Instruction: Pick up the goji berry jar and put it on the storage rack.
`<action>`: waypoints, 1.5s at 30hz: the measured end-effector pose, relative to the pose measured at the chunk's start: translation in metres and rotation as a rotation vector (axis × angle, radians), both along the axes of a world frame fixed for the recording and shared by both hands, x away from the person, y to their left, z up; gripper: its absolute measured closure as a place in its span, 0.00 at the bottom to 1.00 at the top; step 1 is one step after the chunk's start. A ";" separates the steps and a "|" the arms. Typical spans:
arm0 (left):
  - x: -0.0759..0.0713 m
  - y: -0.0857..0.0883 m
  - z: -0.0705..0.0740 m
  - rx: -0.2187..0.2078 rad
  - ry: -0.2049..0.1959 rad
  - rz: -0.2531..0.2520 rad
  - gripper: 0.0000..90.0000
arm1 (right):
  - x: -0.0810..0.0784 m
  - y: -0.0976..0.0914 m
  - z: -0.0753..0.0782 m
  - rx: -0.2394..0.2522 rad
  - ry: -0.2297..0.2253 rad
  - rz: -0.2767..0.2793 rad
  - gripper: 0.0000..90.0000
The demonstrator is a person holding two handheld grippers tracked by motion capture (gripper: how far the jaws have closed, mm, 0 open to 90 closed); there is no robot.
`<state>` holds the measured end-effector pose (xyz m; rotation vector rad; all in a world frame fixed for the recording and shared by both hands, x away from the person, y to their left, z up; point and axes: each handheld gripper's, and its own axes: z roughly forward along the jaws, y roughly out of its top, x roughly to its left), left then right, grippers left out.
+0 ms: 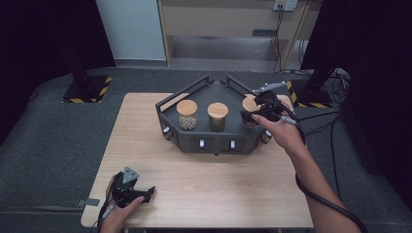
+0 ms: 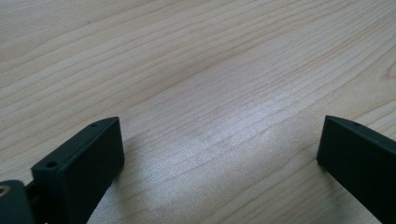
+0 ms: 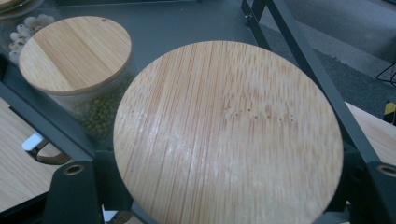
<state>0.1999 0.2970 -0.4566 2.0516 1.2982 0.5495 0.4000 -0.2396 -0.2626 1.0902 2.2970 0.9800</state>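
Note:
A dark grey tray at the back of the wooden table holds three glass jars with bamboo lids. The left jar has pale beans and the middle jar has green ones. My right gripper reaches the right jar from the front right. In the right gripper view its lid is very close. My right gripper is open, with a jaw on each side of that jar below the lid. My left gripper rests open at the table's front left corner, its jaws spread over bare wood.
The tray has raised rails along its back sides and small white tags on its front wall. Cables trail from the right hand off the table's right edge. Grey floor surrounds the table, with black stands behind it.

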 end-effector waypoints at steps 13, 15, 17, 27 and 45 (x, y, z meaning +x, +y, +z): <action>0.000 0.000 0.000 0.000 0.000 0.000 0.00 | 0.013 0.004 -0.016 0.010 0.020 -0.022 0.29; 0.000 0.000 0.000 0.000 0.000 0.000 0.00 | 0.014 0.005 -0.018 0.012 0.023 -0.021 0.29; 0.000 0.000 0.000 0.000 0.000 0.000 0.00 | 0.015 0.006 -0.020 0.012 0.026 -0.022 0.29; 0.000 0.000 0.000 0.000 0.000 0.000 0.00 | 0.017 0.007 -0.027 0.018 0.031 -0.023 0.29; 0.000 0.000 0.000 0.000 0.000 0.000 0.00 | 0.016 0.008 -0.037 0.032 0.027 -0.022 0.29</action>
